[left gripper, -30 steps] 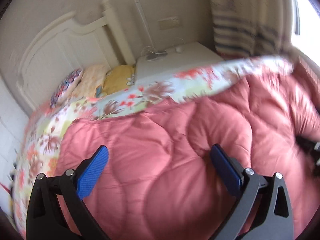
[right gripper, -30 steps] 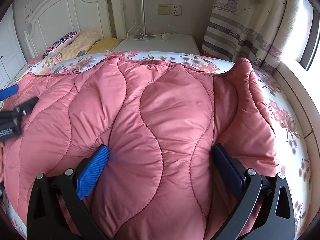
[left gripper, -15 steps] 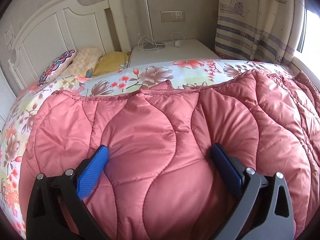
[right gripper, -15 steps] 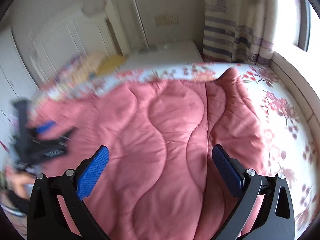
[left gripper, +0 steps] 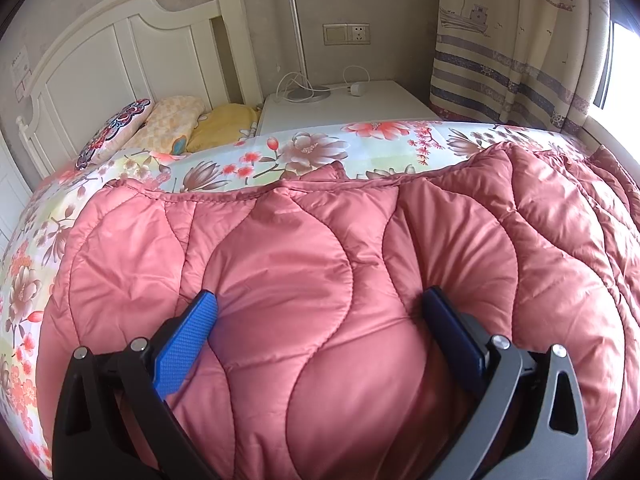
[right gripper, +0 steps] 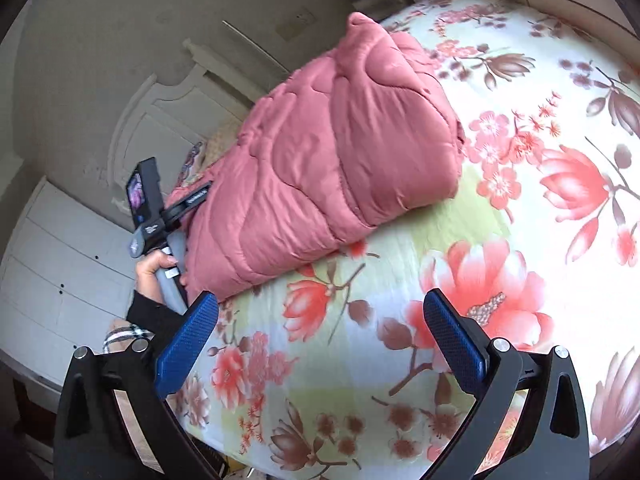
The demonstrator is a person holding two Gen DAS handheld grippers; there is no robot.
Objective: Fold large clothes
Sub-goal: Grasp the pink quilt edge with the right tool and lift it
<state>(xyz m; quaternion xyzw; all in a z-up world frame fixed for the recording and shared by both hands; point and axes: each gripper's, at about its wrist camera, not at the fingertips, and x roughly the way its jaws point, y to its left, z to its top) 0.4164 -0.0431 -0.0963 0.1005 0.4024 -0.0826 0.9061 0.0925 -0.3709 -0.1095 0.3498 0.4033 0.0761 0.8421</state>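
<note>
The left tongs (left gripper: 320,320) press, spread wide, into the pink quilt's (left gripper: 340,280) near edge; the right tongs (right gripper: 320,322), released and empty, hover nearer, over bare sheet (right gripper: 520,160).

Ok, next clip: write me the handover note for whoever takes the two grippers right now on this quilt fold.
Left gripper: jaws wide open, pads pressed into the pink quilt, nothing clamped.
Right gripper: open, empty, clear of the quilt, over the bare floral sheet.
The quilt lies as a folded bundle on the sheet; its far edge runs roughly parallel to the bed's far side. In the right wrist view the person's hand holds the left gripper at the bundle's left end.
Done: at least one fold, layers stacked.
Left: probably tidy the edges, perhaps one more fold; the layer count cannot be read.
</note>
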